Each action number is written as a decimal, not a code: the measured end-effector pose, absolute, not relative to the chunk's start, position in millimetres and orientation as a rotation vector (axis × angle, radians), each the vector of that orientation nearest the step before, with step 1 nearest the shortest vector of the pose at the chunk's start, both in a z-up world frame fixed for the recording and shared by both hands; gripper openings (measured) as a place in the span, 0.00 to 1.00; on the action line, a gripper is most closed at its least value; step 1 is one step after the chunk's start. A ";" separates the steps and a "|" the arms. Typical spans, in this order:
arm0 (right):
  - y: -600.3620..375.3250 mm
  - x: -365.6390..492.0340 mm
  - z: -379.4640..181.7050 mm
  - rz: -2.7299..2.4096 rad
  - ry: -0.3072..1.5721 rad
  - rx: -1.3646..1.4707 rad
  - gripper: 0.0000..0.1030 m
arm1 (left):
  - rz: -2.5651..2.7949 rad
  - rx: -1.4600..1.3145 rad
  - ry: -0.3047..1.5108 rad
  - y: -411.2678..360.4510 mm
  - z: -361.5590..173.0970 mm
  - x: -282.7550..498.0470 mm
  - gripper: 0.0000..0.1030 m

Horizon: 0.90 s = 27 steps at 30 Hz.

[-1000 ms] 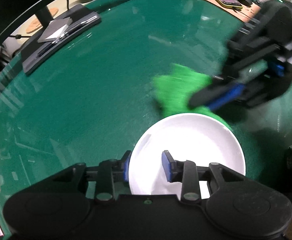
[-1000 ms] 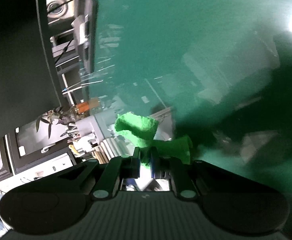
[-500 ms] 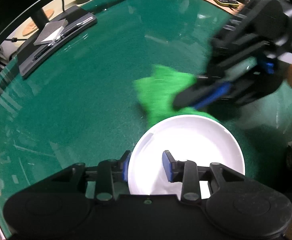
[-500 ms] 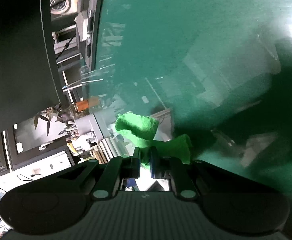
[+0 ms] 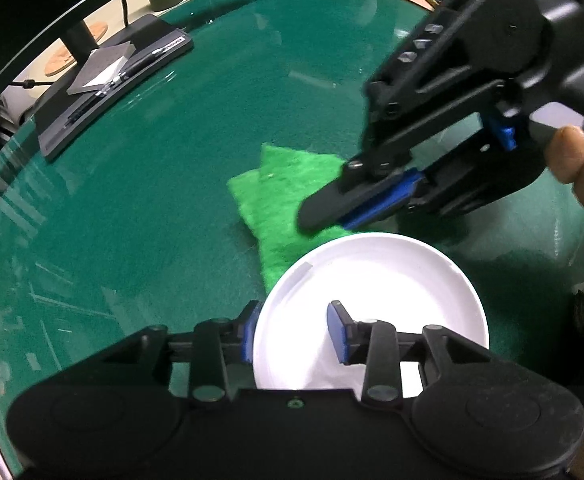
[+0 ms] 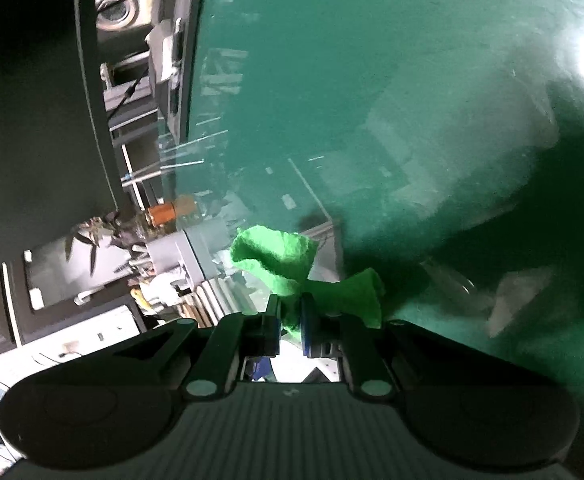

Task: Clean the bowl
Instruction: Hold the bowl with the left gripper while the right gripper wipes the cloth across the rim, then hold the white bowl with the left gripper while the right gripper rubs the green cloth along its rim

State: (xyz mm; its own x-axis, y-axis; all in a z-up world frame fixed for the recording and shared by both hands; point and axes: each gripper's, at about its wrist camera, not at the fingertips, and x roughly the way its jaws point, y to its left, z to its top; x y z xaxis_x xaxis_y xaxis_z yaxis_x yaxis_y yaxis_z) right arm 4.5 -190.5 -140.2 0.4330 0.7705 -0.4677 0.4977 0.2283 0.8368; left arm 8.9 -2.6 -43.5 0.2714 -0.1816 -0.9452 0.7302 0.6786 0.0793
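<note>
1. The white bowl [image 5: 371,304] sits upright on the green table [image 5: 140,208], mouth facing up. It is round, so it has no long axis to speak of; its open side points straight at the left wrist camera.
2. The left gripper [image 5: 293,332] straddles the near-left part of the bowl's rim, one blue pad outside the wall and the other inside over the white floor. Its jaws are opening, and the rim stands between them with a clear gap on the inner side, so it looks like a loose brace, not a firm pinch.
3. The right gripper [image 6: 290,322] is closed tight on a green cloth [image 6: 276,256], which bunches up and spills out past the fingertips in its own view.
4. Seen from the left wrist camera, the cloth [image 5: 284,200] hangs just beyond the bowl's far-left rim, its lower edge reaching down behind that rim; the right gripper [image 5: 323,208] comes in from the bowl's far-right side, with part of a hand [image 5: 583,168] behind it.
5. Progress, as I judge it: cloth fetched and bowl steadied, but no wiping is visible. The bowl's inside looks plain white with no obvious dirt.
6. What is left: bring the cloth over the rim, rub the inside, then take it away.
</note>
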 end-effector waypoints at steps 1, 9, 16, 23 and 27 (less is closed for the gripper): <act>-196.6 -3.2 -139.2 0.261 1.211 1.417 0.11 | -0.664 0.573 1.134 -2.3 -43.5 8.0 0.36; -214.1 -65.0 -143.3 0.158 1.158 1.503 0.11 | -0.582 0.477 1.061 10.5 -25.9 4.2 0.31; -219.0 -73.7 -130.0 0.135 1.067 1.515 0.10 | -0.561 0.481 1.085 29.2 -37.2 -17.4 0.30; -215.0 -64.8 -125.9 0.190 1.093 1.496 0.10 | -0.565 0.521 1.079 27.1 -44.0 -20.7 0.25; -210.3 -58.7 -127.4 0.185 1.126 1.493 0.11 | -0.570 0.528 1.075 24.2 -44.9 -17.5 0.26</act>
State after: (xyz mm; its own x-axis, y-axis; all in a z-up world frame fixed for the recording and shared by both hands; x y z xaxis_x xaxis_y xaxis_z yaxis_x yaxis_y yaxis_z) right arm -58.7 -210.3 -127.4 0.5195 0.7144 -0.4688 0.5265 0.1644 0.8341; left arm -17.5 24.2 -44.9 0.3616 -0.1726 -0.9162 0.6617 0.7398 0.1218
